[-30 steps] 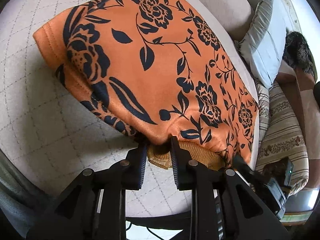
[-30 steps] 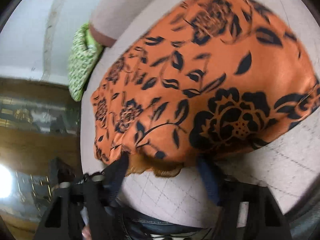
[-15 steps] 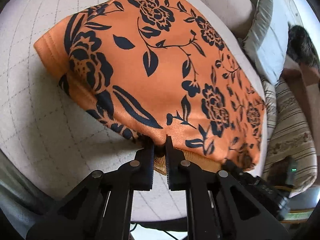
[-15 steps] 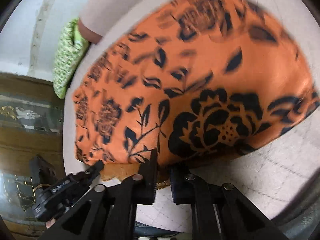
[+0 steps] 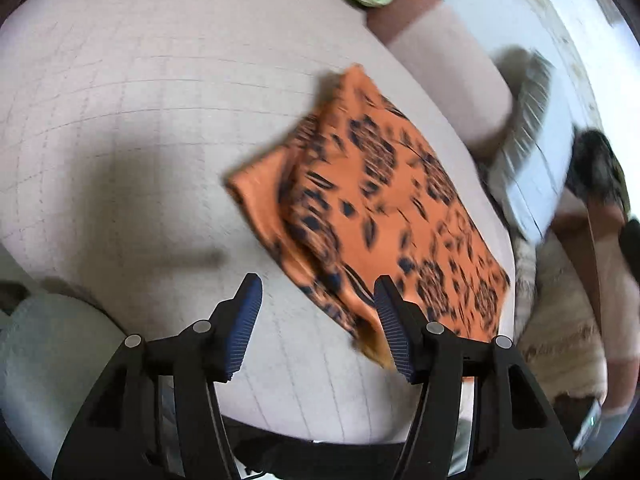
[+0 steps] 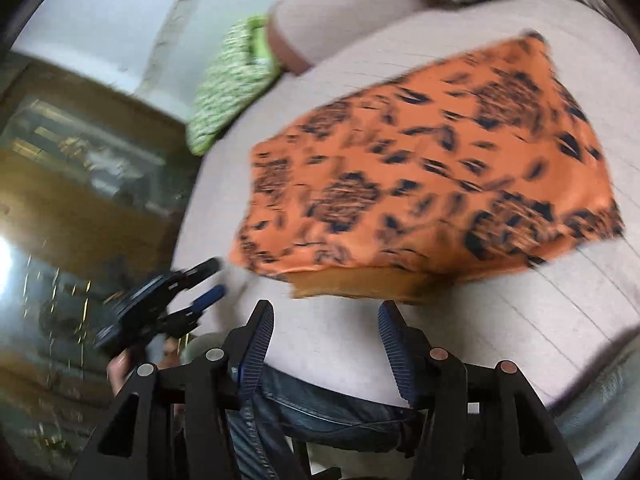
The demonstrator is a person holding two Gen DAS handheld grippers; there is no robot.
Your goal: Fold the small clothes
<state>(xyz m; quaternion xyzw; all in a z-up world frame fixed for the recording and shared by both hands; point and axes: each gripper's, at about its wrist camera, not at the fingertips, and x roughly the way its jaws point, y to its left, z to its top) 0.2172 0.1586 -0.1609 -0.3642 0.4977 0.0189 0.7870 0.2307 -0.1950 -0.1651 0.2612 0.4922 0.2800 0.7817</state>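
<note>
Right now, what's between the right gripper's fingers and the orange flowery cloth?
Only bare quilted cushion lies between the right gripper and the orange cloth, seen in the right wrist view.

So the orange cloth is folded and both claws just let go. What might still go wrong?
The orange cloth lies near the cushion's right edge, so a nudge might slide it off. The left gripper, jaws opening, sits close to the cloth's near corner and might snag it. The tan inner layer peeks out, so the fold looks uneven.

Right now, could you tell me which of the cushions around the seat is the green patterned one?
It is the green cushion against the backrest, beyond the folded orange garment in the right wrist view; the grey cushion in the left wrist view is plain.
</note>
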